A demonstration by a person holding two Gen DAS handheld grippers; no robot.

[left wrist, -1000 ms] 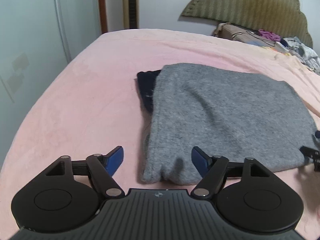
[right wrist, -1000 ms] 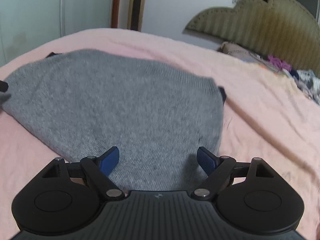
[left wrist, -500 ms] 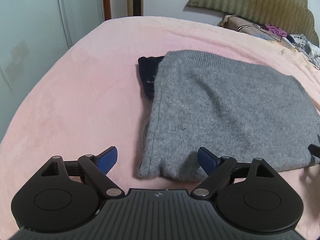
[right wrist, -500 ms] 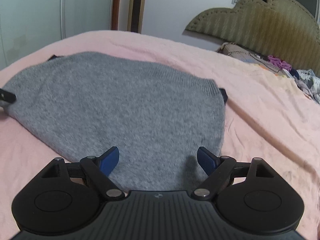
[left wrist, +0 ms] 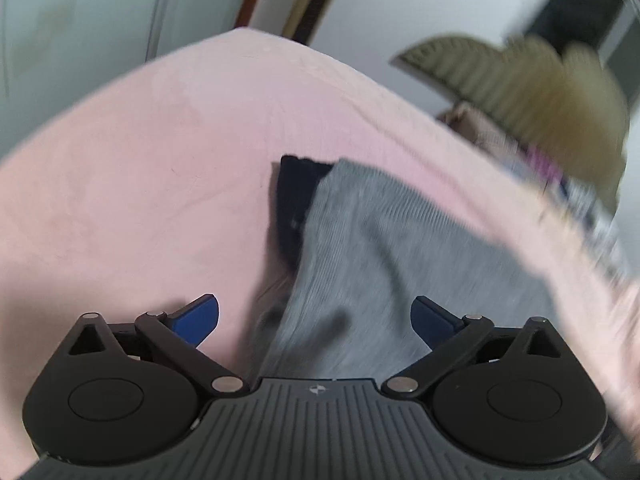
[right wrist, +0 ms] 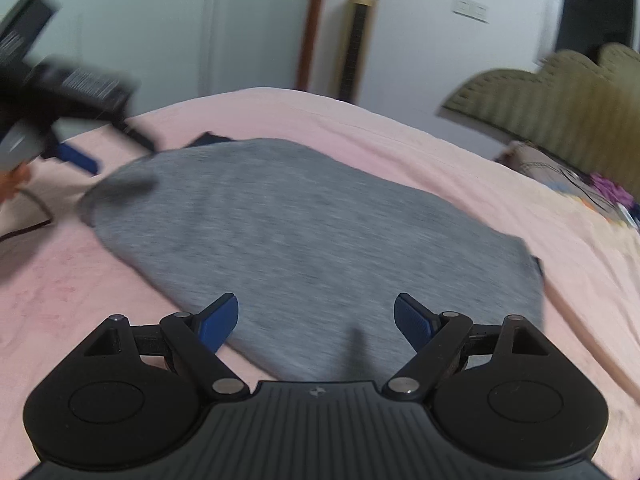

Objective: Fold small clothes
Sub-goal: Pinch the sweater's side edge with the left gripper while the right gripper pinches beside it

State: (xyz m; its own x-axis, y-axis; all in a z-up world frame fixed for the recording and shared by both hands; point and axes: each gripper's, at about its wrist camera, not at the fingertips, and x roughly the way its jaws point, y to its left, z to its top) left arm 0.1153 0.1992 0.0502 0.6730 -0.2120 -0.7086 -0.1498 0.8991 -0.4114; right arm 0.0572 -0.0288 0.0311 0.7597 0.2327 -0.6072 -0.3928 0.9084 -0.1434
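While my left gripper (left wrist: pixel 314 316) spreads its blue pads wider above the near corner of the folded grey knitted garment (right wrist: pixel 304 248), nothing is gripped between them. I see that garment lying flat on the pink fleece bedspread (left wrist: pixel 132 184), a dark navy cloth (left wrist: pixel 294 204) peeking out beneath its far edge. My right gripper (right wrist: pixel 316 320) hovers wide apart, empty, over the garment's near hem.

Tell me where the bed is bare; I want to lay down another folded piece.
Bare pink blanket lies between the grey knit and the wardrobe-side edge, and along the far edge behind the knit. Crowded: the clothes pile by the headboard.
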